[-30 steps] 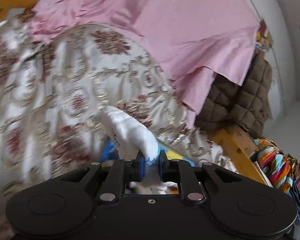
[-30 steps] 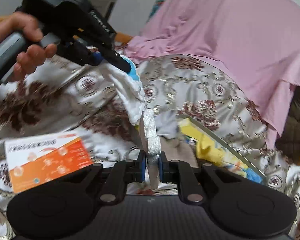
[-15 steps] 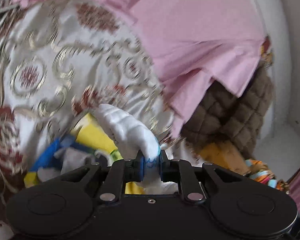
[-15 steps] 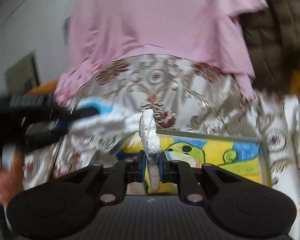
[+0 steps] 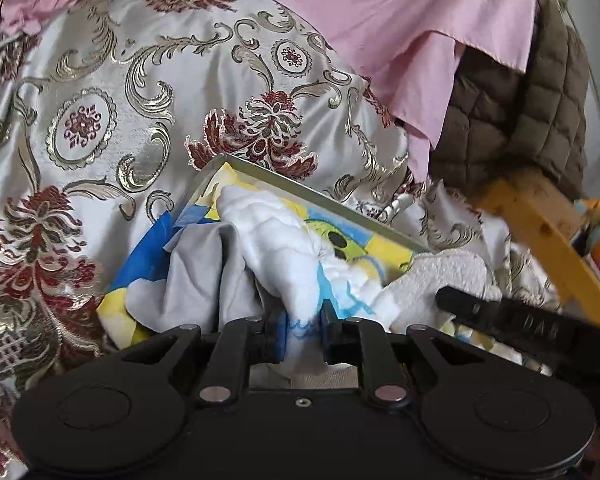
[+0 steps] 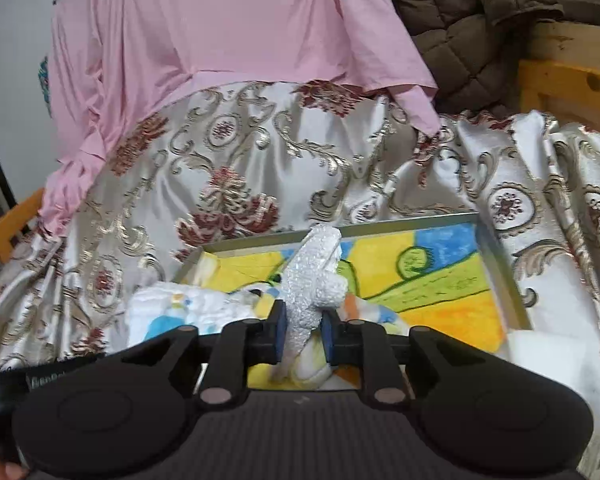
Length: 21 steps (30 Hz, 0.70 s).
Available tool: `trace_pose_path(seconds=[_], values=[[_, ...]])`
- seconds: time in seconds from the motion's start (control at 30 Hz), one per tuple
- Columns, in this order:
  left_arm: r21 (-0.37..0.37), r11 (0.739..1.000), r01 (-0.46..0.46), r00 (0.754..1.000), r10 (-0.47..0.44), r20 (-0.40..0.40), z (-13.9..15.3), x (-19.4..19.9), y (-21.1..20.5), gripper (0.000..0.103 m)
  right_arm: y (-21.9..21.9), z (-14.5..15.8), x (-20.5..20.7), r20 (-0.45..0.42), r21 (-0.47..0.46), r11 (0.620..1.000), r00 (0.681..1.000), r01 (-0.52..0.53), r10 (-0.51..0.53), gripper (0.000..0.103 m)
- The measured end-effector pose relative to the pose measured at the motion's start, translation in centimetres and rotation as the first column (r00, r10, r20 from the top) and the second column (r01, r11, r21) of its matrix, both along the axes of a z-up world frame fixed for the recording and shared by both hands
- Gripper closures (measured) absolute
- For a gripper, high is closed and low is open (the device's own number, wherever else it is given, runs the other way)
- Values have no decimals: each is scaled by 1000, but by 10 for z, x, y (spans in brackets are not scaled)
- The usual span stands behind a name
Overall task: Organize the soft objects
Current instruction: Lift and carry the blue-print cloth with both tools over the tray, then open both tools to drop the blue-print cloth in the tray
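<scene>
You are looking across a bed spread with a shiny silver bedcover (image 5: 148, 92) patterned in gold scrolls and dark red flowers. A pink sheet (image 5: 400, 20) lies over its far side, one corner hanging down. Beside that corner a brown quilted jacket (image 5: 540, 104) is heaped against the orange wooden bed frame (image 5: 540, 220). From your right camera, a pale wall (image 6: 16, 60) rises at the left, and another stretch of the wooden frame shows low beneath it

Both wrist views look down, close, from the tray's (image 5: 300, 184) near edge; they share its painted floor (image 6: 440, 292).
</scene>
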<state>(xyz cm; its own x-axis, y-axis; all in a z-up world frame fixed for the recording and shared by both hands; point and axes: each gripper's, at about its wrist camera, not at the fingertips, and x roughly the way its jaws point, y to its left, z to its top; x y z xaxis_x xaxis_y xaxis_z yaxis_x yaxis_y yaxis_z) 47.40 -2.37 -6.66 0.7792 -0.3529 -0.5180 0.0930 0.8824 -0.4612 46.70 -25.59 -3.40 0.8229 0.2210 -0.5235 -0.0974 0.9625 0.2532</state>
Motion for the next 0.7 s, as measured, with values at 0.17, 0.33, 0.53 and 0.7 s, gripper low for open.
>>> trace_pose_path(seconds=[0.17, 0.33, 0.53, 0.7], values=[[35, 999, 4, 1000, -4, 16, 3, -8, -2, 78, -4, -1, -3, -13, 11, 1000, 1000, 19, -19, 75], [76, 997, -9, 1000, 8, 19, 7, -12, -6, 66, -2, -1, -8, -13, -24, 1000, 1000, 14, -14, 54], [140, 990, -25, 999, 19, 44, 17, -24, -10, 47, 6, 2, -22, 16, -99, 995, 1000, -21, 23, 42], [164, 985, -47, 996, 35, 77, 32, -41, -6, 34, 4, 11, -39, 41, -130, 991, 999, -22, 28, 31]])
